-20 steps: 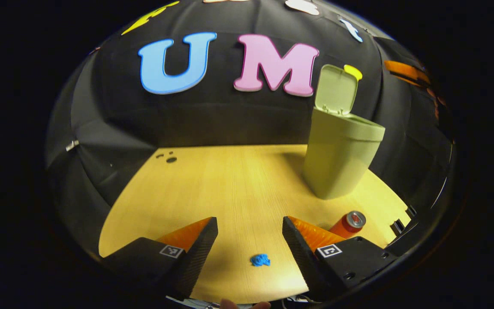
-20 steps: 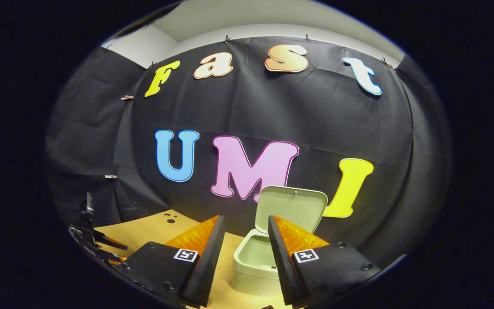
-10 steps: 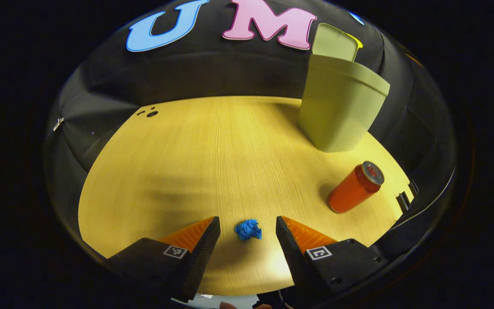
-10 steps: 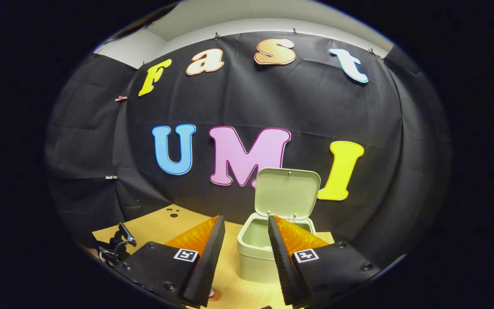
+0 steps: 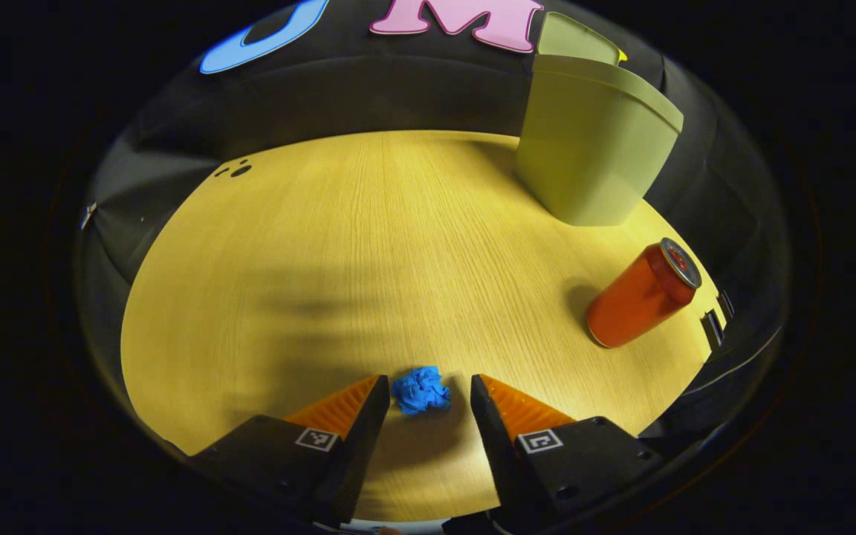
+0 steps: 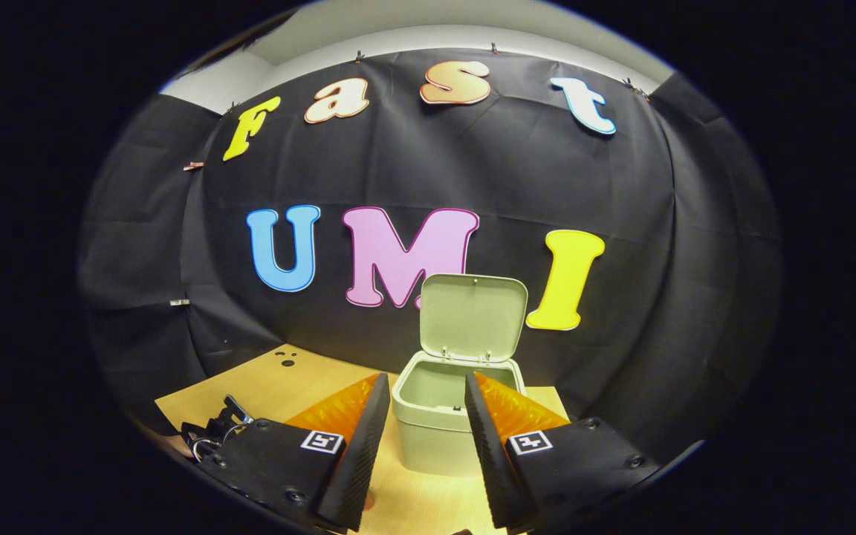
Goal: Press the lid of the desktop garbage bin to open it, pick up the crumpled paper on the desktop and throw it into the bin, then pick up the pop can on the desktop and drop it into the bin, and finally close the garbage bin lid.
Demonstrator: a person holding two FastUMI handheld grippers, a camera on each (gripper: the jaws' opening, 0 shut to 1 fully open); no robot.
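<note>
A blue crumpled paper (image 5: pixel 420 391) lies on the wooden desktop (image 5: pixel 368 245), right between the tips of my left gripper (image 5: pixel 422 394), which is open and low over it without pressing on it. An orange pop can (image 5: pixel 642 294) stands to the right. The pale green bin (image 5: pixel 593 145) stands at the far right with its lid up. In the right gripper view the bin (image 6: pixel 443 416) shows from the front, its lid (image 6: pixel 474 307) raised and its inside bare. My right gripper (image 6: pixel 420 423) hangs open in the air short of the bin, holding nothing.
The other gripper (image 6: pixel 212 435) shows low at the left in the right gripper view. Small dark holes (image 5: pixel 235 170) mark the desktop's far left corner. Black cloth walls close in the back and sides.
My left gripper has come down and forward, so the blue paper went from ahead of its fingers to between the tips. My right gripper has drawn back a little from the bin.
</note>
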